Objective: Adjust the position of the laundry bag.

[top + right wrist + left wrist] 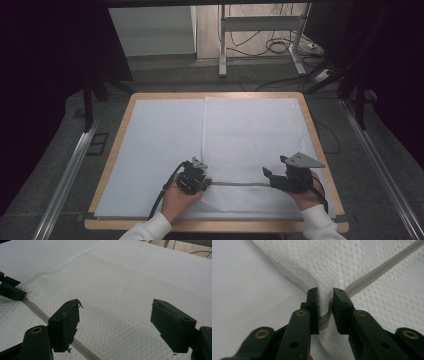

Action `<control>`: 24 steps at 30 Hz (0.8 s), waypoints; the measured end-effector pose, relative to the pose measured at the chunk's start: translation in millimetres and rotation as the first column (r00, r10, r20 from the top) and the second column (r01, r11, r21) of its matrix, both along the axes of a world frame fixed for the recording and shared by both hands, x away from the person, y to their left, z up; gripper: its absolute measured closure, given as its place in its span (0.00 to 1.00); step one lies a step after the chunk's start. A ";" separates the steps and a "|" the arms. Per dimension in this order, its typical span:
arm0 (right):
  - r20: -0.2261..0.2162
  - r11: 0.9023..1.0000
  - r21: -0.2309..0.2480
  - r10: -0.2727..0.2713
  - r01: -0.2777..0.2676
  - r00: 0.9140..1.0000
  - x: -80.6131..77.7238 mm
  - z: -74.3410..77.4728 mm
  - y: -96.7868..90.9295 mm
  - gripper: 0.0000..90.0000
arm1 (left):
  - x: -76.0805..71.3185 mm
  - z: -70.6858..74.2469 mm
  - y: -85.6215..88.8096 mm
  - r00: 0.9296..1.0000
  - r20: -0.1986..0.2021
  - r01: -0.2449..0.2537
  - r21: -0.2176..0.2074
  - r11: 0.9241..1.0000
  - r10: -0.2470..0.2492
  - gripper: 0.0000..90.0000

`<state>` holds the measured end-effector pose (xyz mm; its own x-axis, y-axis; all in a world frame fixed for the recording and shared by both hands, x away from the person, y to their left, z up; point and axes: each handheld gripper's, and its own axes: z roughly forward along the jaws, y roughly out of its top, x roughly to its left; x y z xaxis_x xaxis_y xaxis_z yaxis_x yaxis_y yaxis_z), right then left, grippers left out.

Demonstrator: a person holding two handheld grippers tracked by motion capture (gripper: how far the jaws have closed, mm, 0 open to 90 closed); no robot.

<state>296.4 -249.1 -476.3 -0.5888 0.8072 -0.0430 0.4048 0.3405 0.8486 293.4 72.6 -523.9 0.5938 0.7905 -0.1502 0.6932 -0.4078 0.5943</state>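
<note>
**Left jaws pinch the mesh bag at its zip**

We see a white mesh bag [252, 135] lying flat on the right half of a white sheet [160, 150] that covers the table [116, 150]. A grey zip [235, 184] runs across the bag near our edge, between the two grippers.

In the left gripper view, the left gripper [325, 312] has its jaws drawn nearly together with a fold of mesh and the end of the zip [323, 321] bunched between them; the pads press on the fabric, which puckers upward just beyond the tips (the cloth rises into a small ridge there). The rest of the zip [384, 267] runs away toward the upper right of that view. From above, this gripper [200, 181] sits at the bag's left edge, held in the left hand [175, 200].

The right gripper [115, 320] stands wide apart, its jaws hovering over the mesh with nothing between them; the zip [37, 312] passes under its left jaw. From above it [272, 181] sits at the zip's right end, held by the right hand [305, 197]. We cannot tell whether its tips touch the cloth.
</note>
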 end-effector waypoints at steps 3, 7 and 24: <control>0.002 1.000 0.001 0.000 0.000 1.000 -0.1 0.3 -0.3 0.25 | -0.6 -0.6 0.2 1.000 0.002 0.006 -0.009 1.000 -0.006 0.93; 0.003 1.000 -0.001 -0.005 0.005 1.000 0.4 0.2 -1.7 0.25 | 0.4 -1.2 2.7 1.000 -0.006 0.009 -0.031 0.999 -0.009 0.94; -0.163 0.985 -0.046 -0.171 0.166 0.972 26.8 20.8 -57.8 0.25 | 1.0 -1.2 9.1 1.000 -0.017 0.020 -0.082 0.996 -0.022 0.94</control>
